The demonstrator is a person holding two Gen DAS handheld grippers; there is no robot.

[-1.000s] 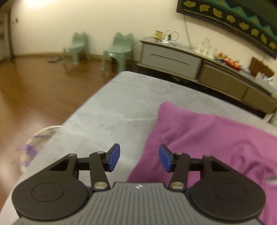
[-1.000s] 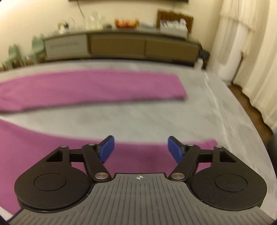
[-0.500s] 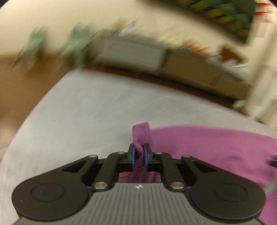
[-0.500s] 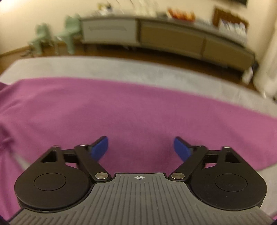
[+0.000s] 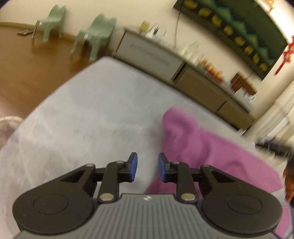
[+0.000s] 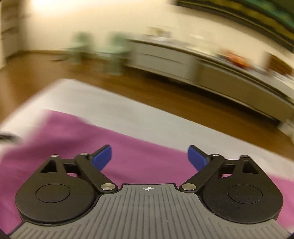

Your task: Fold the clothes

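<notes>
walls: cream | floor: brown wood | seating: two pale-green chairs by wall | storage: long low grey-and-tan sideboard, cluttered top | wall hanging: dark green, yellow shapes | light: warm

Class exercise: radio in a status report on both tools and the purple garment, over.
Left tool opening, nothing between its pads. Right tool opening wide, empty, above the purple garment. Garment lies loose on the grey surface. Nothing in the way.
</notes>
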